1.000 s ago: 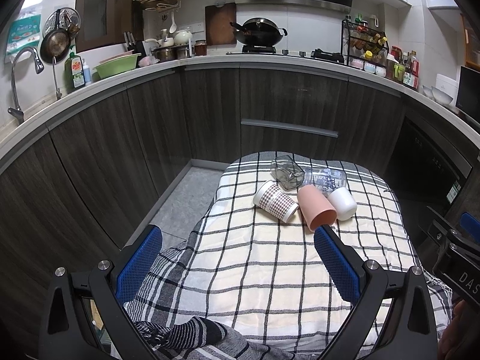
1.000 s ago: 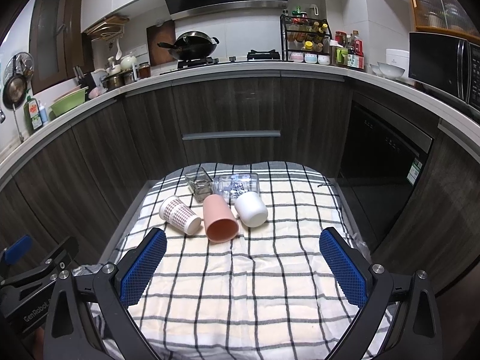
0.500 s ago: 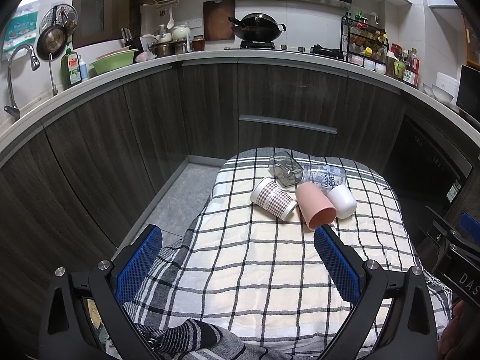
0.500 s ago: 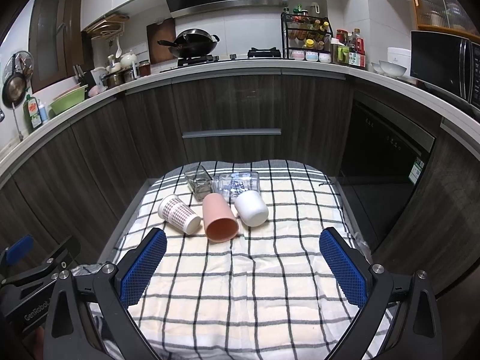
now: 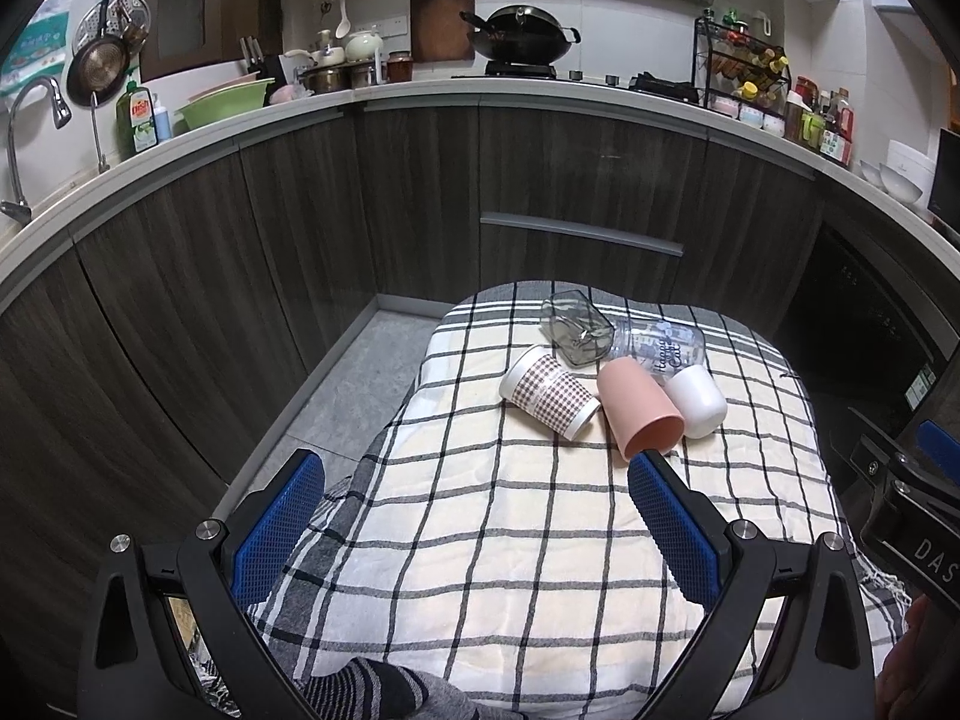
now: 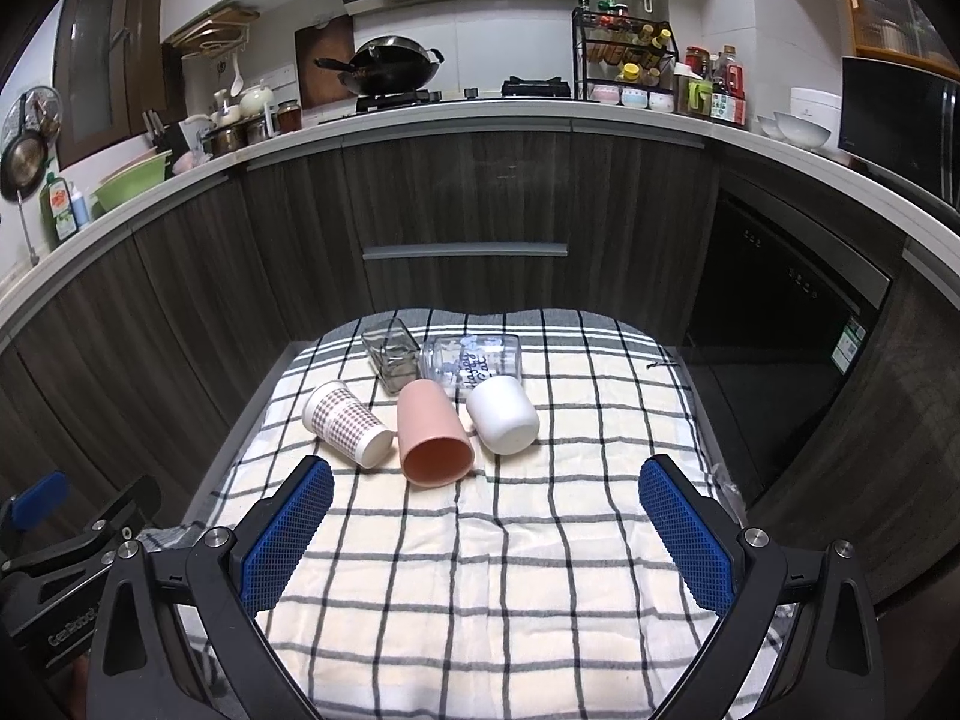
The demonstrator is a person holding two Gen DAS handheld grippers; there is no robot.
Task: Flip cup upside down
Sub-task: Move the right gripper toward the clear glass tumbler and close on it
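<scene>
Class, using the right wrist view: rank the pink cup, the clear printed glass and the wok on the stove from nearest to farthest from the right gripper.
1. Pink cup: lying on the cloth, just ahead.
2. Clear printed glass: behind the cups.
3. Wok: on the far counter.

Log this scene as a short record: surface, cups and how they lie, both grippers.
surface: checked cloth
pink cup: on its side, mouth toward camera
checked cup: on its side, left of pink
white cup: on its side, right of pink
clear printed glass: lying behind them
grey glass: lying behind them
left gripper: open, empty
right gripper: open, empty
</scene>
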